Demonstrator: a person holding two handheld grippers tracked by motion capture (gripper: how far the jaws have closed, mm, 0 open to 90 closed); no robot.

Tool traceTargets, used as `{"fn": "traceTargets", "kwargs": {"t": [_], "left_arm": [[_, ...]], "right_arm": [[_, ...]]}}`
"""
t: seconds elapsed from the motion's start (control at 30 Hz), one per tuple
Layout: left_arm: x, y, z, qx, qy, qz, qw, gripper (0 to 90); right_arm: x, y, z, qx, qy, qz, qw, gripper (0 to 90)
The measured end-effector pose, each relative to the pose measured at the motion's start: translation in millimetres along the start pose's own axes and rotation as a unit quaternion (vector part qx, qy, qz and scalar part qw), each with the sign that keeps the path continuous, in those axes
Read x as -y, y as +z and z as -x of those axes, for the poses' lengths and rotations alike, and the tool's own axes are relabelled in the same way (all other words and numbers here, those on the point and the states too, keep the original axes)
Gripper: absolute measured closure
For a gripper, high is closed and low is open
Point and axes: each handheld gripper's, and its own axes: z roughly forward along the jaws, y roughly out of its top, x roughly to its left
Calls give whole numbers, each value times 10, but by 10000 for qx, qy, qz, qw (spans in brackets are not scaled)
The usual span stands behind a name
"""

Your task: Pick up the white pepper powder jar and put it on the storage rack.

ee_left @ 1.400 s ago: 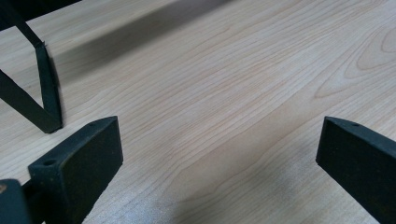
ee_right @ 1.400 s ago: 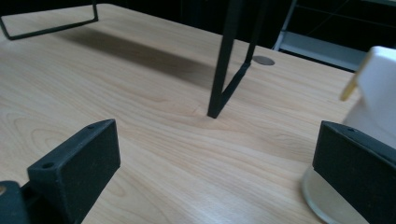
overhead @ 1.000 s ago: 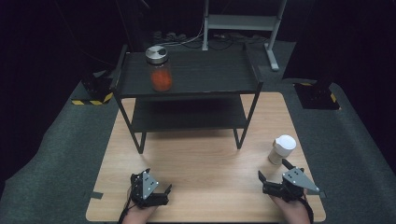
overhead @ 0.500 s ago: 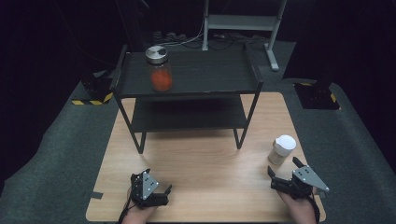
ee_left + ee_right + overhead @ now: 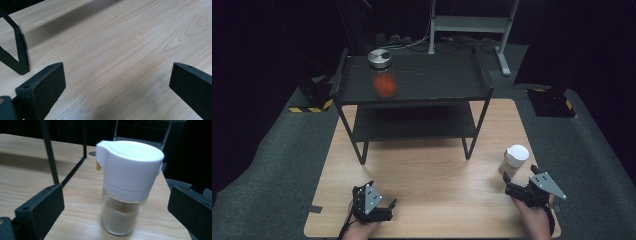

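Lying flat, pale wood-grain table [image 5: 432, 165] | standing at far edge, matte black two-tier metal rack [image 5: 412, 95] | sitting on top tier, round glass jar [image 5: 383, 75], metal lid, orange fill | standing near right edge, glass shaker [image 5: 126, 187], glossy white cap, beige powder | flanking shaker with blocky black jaws spread, not touching, right gripper [image 5: 115, 207] | resting near front edge, gaping over bare wood, left gripper [image 5: 117, 82]

Both hands come in from the near edge, each holding a gripper low over the bench [image 5: 427, 170]. The left gripper [image 5: 379, 207] sits at the near left, jaws spread wide (bare wood between them in its own view). The right gripper [image 5: 512, 185] sits at the near right, angled forward and leftward, jaws likewise wide apart, gripping nothing.
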Motion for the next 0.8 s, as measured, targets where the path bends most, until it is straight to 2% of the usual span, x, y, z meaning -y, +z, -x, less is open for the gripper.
{"fn": "traceTargets", "kwargs": {"t": [0.47, 0.6, 0.8], "left_arm": [[9, -8, 5, -8, 6, 20, 10000, 8], [13, -11, 6, -14, -2, 29, 10000, 9], [20, -14, 12, -22, 7, 49, 10000, 9]], "right_arm": [[21, 265, 79, 130, 110, -235, 9996, 10], [37, 319, 94, 109, 162, -246, 9995, 29], [67, 371, 72, 206, 234, -135, 9994, 82]]}}
